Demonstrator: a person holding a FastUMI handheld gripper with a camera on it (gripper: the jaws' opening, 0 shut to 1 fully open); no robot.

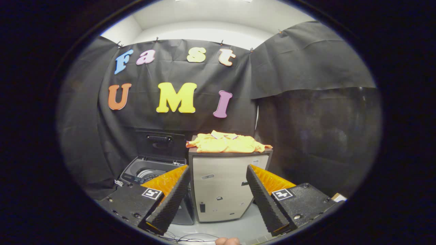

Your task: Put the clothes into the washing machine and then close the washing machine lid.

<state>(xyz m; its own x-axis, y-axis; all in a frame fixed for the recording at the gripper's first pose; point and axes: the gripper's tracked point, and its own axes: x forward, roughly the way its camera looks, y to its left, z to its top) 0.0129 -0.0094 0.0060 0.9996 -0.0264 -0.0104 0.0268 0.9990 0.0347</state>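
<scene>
The tongs (218, 172) are released and hold nothing, well short of the yellow clothes (227, 143) on the cabinet (224, 190), beside the open-lidded washing machine (151, 170).

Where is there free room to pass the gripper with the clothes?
The washing machine stands open, lid raised, drum mouth free. Pale floor before the cabinet is bare. The cabinet top is crowded by yellow clothes. The gripper is open, holding nothing.
</scene>
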